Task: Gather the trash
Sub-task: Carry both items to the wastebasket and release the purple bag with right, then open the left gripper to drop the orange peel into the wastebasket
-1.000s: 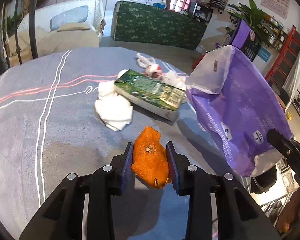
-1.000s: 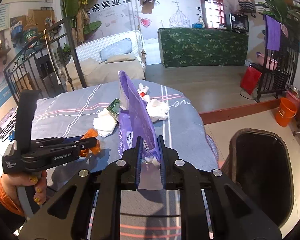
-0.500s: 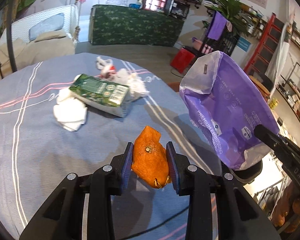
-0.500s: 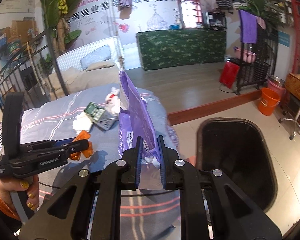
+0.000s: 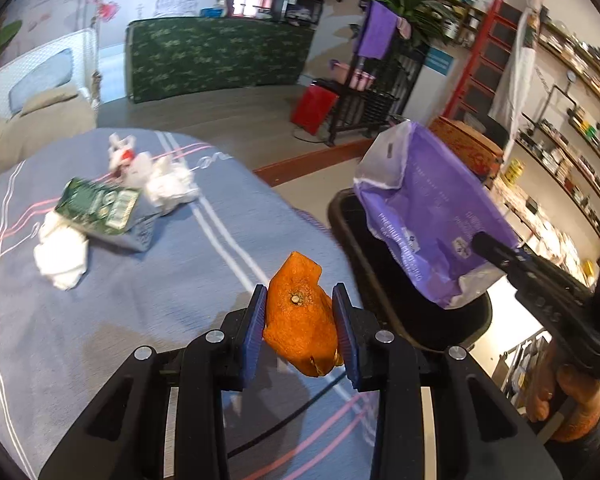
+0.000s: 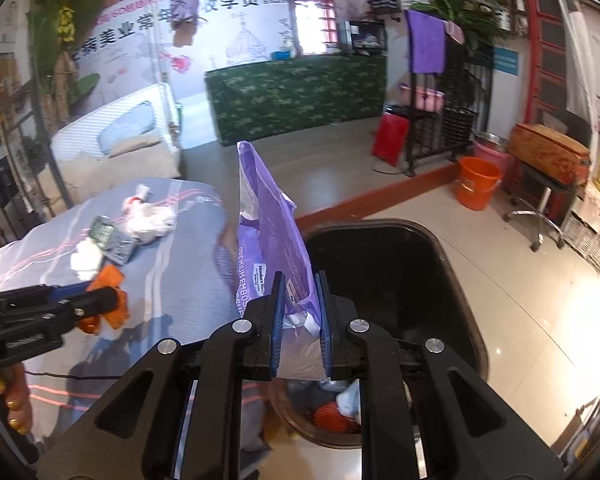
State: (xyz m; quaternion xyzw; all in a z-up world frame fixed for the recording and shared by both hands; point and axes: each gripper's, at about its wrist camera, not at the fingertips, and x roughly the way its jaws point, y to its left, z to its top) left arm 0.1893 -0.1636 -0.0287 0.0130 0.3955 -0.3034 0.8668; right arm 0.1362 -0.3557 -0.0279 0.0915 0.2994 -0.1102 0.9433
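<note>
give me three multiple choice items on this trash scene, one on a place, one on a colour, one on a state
1. Where is the green carton?
A. lying on the grey striped tablecloth
B. inside the black trash bin
C. on the tiled floor

2. What colour is the plastic bag held in the right gripper?
A. yellow
B. purple
C. red

3. What is the state of the left gripper?
A. open and empty
B. shut on a white tissue
C. shut on the orange peel

Answers:
1. A, the carton lies among crumpled white tissues on the cloth.
2. B, the bag is purple with a white inner side, hanging over the black trash bin.
3. C, both blue pads press the sides of the peel.
</note>
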